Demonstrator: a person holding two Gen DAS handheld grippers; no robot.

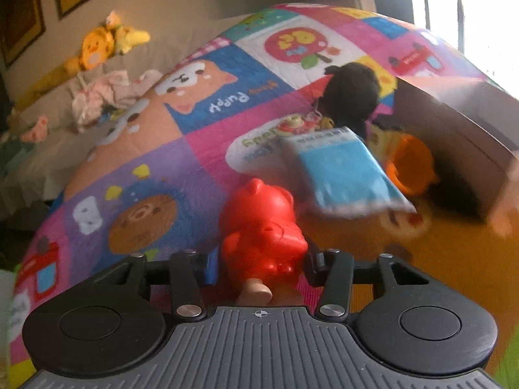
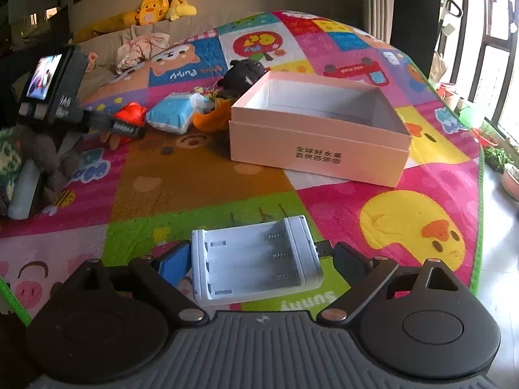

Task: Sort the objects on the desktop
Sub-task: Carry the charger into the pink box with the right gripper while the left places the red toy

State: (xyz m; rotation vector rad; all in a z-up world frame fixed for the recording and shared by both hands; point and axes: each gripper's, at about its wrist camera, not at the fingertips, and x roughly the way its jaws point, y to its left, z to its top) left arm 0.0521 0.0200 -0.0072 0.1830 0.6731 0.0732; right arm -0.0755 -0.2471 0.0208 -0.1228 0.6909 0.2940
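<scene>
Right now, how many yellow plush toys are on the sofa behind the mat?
2. A yellow duck plush sits on the beige sofa back, and a yellow bear plush leans beside it. Others may be hidden under the clothes pile.

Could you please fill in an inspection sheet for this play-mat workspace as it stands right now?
Surface: patchwork play mat.
Job's things: open pink box, empty inside; white battery charger; red toy; blue packet; orange toy; black plush.
Clutter: crumpled cloth, yellow plush toys on the sofa.
Grippers: left tongs closed on the red toy; right tongs straddle the charger, grip unclear.
Cables: nothing seen.
Surroundings: window, potted plants.
</scene>
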